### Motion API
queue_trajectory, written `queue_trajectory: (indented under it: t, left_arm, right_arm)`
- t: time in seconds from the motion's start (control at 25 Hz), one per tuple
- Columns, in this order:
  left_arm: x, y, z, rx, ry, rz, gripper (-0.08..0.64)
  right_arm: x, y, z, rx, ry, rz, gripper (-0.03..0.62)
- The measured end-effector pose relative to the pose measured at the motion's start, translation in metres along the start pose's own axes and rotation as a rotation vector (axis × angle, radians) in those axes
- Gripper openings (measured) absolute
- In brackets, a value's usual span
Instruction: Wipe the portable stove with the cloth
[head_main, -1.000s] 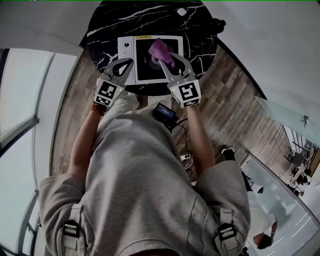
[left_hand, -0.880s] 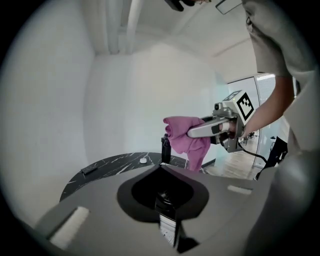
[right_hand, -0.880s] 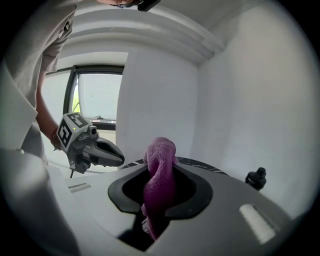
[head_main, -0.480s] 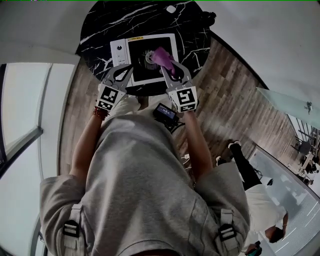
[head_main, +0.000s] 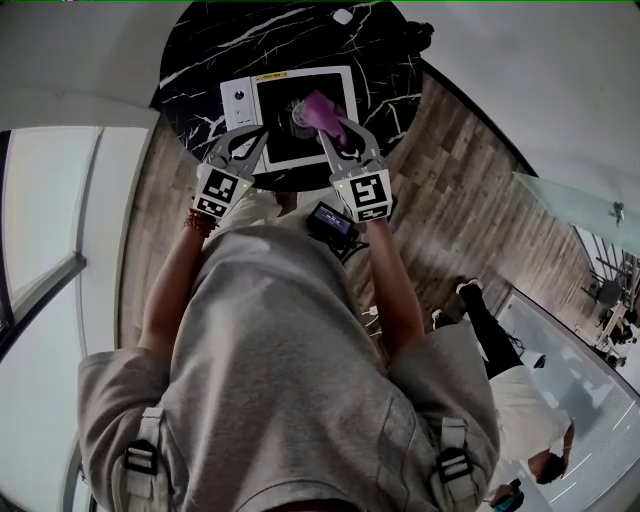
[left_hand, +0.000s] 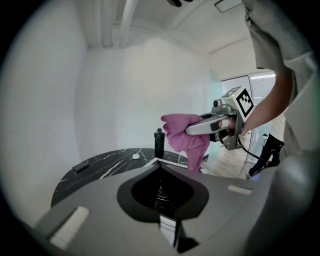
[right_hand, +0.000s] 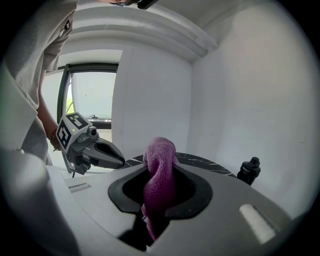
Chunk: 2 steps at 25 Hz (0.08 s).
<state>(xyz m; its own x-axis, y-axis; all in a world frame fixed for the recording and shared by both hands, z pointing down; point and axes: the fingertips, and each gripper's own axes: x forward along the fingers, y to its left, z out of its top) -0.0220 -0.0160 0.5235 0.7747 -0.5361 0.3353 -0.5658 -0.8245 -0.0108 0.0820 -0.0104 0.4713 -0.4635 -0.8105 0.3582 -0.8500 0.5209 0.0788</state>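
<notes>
Head view looks down; gripper views share the table (head_main: 200, 60).

One portable stove (head_main: 238, 100), one purple cloth (head_main: 322, 108), one black bottle (left_hand: 159, 142), one small white piece (head_main: 343, 16), one dark flat piece (left_hand: 80, 166), one surface (head_main: 200, 45).

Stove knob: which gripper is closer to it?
Left. The left gripper, shut and empty, sits just short of the knob; the right gripper holds the purple cloth over the burner, farther along.

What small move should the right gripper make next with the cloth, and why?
Probably lower the right gripper until the purple cloth presses on the stove. Its jaws are shut on the cloth, which seems to hang bunched above the stove, not yet flat on it.
</notes>
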Motion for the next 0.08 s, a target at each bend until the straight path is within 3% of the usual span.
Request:
queue_trajectory:
  t: [0.08]
  left_arm:
    - [-0.0011,0.0011,-0.0015,-0.002,0.004,0.0,0.0]
  right_arm:
    - [0.0018,0.0015,0.0019,-0.002,0.0,0.001,0.097]
